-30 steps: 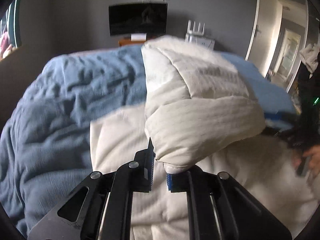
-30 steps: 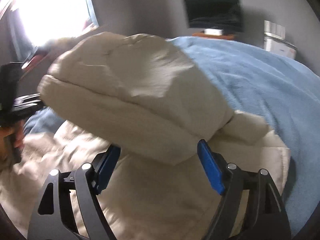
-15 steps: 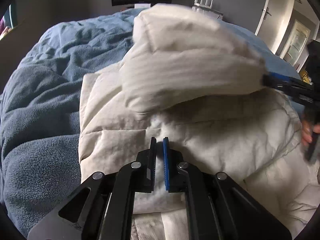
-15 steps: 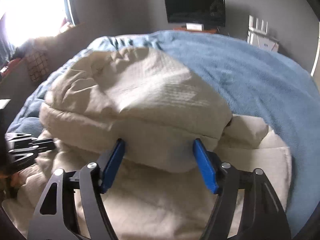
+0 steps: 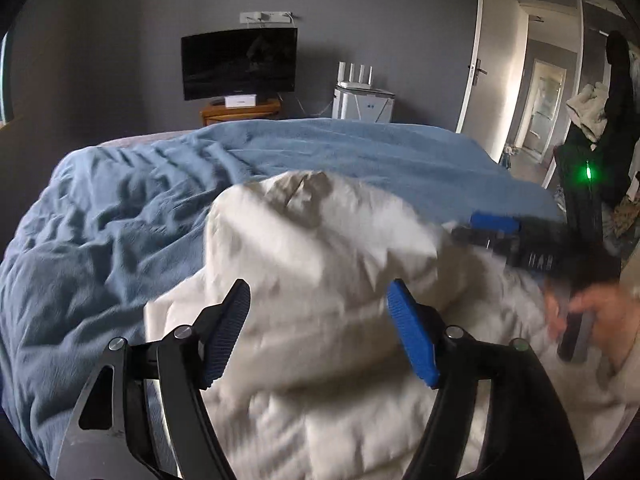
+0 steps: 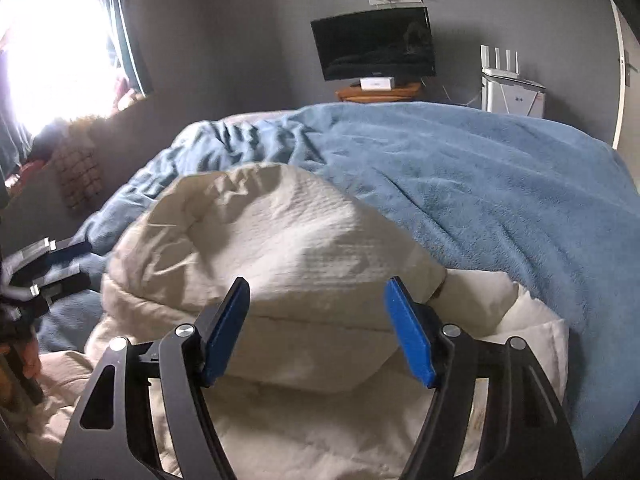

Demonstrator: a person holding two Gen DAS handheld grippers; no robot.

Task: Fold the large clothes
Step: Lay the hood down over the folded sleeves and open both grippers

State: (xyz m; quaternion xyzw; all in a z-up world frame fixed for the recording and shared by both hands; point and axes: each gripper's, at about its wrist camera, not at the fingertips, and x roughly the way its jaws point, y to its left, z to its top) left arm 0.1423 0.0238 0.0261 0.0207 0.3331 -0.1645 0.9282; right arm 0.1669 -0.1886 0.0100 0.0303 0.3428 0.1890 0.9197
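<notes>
On top of the blue blanket (image 6: 500,200) sits the cream puffy coat (image 6: 288,256), with one part folded over into a fat hump on the rest of it. Left gripper (image 5: 320,320) is just in front of that hump, jaws opening, and nothing's pinched between the pads. Right gripper (image 6: 316,320) has its jaws spread wide too, right at the near edge of the hump but not squeezing it. Past the blanket's far edge there's a dark TV (image 6: 374,42).

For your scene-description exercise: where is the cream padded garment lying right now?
In both wrist views the cream padded garment lies bunched on the blue blanket, nearest the cameras, with the television beyond.
</notes>
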